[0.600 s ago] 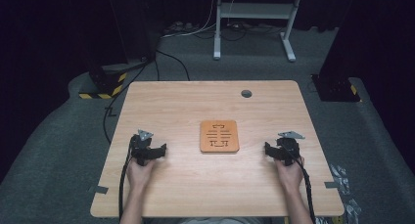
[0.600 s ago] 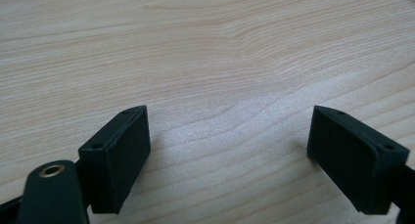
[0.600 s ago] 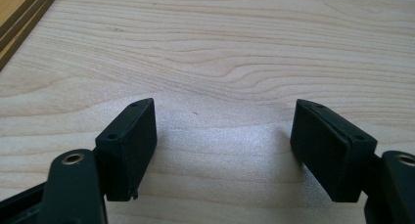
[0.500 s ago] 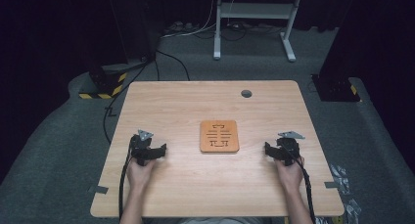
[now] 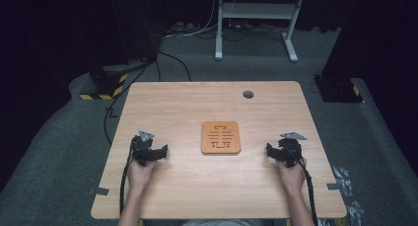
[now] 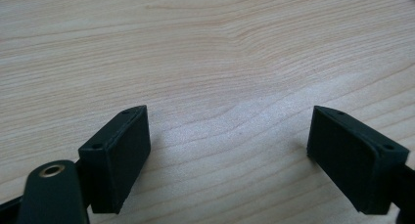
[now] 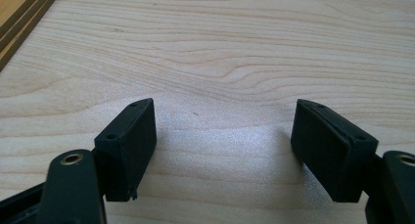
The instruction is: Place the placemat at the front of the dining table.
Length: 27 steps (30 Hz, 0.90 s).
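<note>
Nothing has moved since the earlier frames; both hands rest as before. Bench [image 5: 177,107]: pale wood, round grommet hole [image 5: 248,94] toward upper right of its top. Orange slotted board [image 5: 221,137]: flat at centre frame, well apart from every bench edge. Left tongs [image 5: 158,153]: lower left, jaws spread wide, holding nothing, bare wood between them [image 6: 227,150]. Right tongs [image 5: 271,151]: lower right, jaws likewise spread, empty [image 7: 222,145]. Open bench lies between each tongs and the board.
</note>
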Tool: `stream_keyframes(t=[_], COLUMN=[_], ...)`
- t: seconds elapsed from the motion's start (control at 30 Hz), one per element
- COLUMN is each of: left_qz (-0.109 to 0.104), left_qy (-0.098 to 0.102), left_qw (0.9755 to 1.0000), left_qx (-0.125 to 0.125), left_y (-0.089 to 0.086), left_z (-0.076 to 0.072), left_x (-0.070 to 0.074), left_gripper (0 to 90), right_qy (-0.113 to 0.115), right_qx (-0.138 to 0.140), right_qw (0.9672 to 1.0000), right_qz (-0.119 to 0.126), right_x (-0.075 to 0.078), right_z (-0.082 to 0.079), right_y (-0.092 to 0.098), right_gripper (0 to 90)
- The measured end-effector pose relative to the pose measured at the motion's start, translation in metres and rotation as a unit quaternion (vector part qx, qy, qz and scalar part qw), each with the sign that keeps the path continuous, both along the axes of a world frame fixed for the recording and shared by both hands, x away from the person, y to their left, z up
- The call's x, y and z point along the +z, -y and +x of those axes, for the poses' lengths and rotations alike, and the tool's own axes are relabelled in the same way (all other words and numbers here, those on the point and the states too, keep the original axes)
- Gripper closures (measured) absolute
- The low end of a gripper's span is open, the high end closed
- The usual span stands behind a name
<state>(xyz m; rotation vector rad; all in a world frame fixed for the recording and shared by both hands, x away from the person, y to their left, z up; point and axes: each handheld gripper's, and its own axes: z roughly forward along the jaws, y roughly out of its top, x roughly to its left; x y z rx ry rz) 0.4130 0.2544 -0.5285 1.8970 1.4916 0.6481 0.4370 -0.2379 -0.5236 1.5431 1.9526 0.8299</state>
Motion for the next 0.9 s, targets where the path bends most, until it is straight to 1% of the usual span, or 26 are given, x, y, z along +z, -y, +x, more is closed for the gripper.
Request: stream_keyframes(t=[0.1, 0.13, 0.3, 0.33, 0.4, 0.43, 0.53, 0.57, 0.6, 0.63, 0.7, 0.77, 0.8, 0.83, 0.87, 0.9], left_qz=[0.000, -0.001, -0.001, -0.004, -0.017, -0.020, -0.022, -0.021, -0.025, -0.025, -0.023, -0.023, -0.025, -0.025, -0.028, -0.036], left_qy=[0.000, 0.000, -0.004, -0.010, -0.014, -0.014, -0.008, -0.004, -0.001, -0.001, 0.006, 0.015, 0.023, 0.023, 0.031, 0.031], left_qw=[1.0000, 1.0000, 1.0000, 0.9999, 0.9997, 0.9997, 0.9996, 0.9997, 0.9997, 0.9997, 0.9997, 0.9996, 0.9994, 0.9994, 0.9991, 0.9988], left_qx=[0.000, 0.000, -0.003, 0.000, 0.009, 0.010, 0.013, 0.010, 0.008, 0.008, -0.001, -0.004, -0.007, -0.007, -0.006, -0.006], left_y=[0.000, 0.000, -0.001, -0.002, -0.002, -0.003, -0.002, -0.002, -0.002, -0.002, 0.001, 0.004, 0.005, 0.005, 0.005, 0.005], left_z=[0.000, 0.000, 0.001, 0.002, 0.002, 0.002, -0.001, -0.001, -0.002, -0.002, -0.002, -0.003, -0.003, -0.003, -0.004, -0.004], left_x=[0.000, 0.000, 0.001, 0.002, 0.004, 0.004, 0.007, 0.008, 0.008, 0.008, 0.014, 0.018, 0.019, 0.019, 0.021, 0.020], left_gripper=[16.0, 16.0, 16.8, 17.3, 17.9, 18.1, 18.6, 19.0, 19.5, 19.9, 20.0, 20.1, 20.6, 21.7, 22.1, 22.0], right_qy=[0.000, -0.006, -0.009, -0.009, -0.009, -0.009, -0.009, -0.009, -0.009, -0.009, -0.009, -0.009, -0.009, -0.009, -0.009, -0.009], right_qx=[0.000, 0.003, 0.003, 0.003, 0.003, 0.004, 0.003, 0.003, 0.003, 0.003, 0.003, 0.003, 0.003, 0.003, 0.003, 0.004], right_qw=[1.0000, 1.0000, 1.0000, 1.0000, 1.0000, 1.0000, 1.0000, 1.0000, 1.0000, 1.0000, 1.0000, 1.0000, 1.0000, 1.0000, 1.0000, 1.0000], right_qz=[0.000, 0.001, 0.002, 0.002, 0.002, 0.002, 0.002, 0.001, 0.002, 0.002, 0.002, 0.002, 0.002, 0.002, 0.002, 0.002], right_x=[0.000, 0.001, 0.001, 0.001, 0.001, 0.001, 0.001, 0.001, 0.001, 0.001, 0.001, 0.001, 0.001, 0.001, 0.001, 0.001], right_z=[0.000, 0.000, -0.001, -0.001, -0.001, -0.001, 0.000, -0.001, 0.000, -0.001, -0.001, -0.001, -0.001, -0.001, -0.001, -0.001], right_y=[0.000, 0.000, 0.000, 0.000, 0.000, 0.000, 0.000, 0.000, 0.000, 0.000, 0.000, 0.000, 0.000, 0.000, 0.000, 0.000], right_gripper=[25.0, 25.0, 25.0, 25.0, 25.0, 25.0, 25.0, 25.0, 25.0, 24.9, 25.0, 24.9, 24.9, 25.0, 25.0, 25.0])
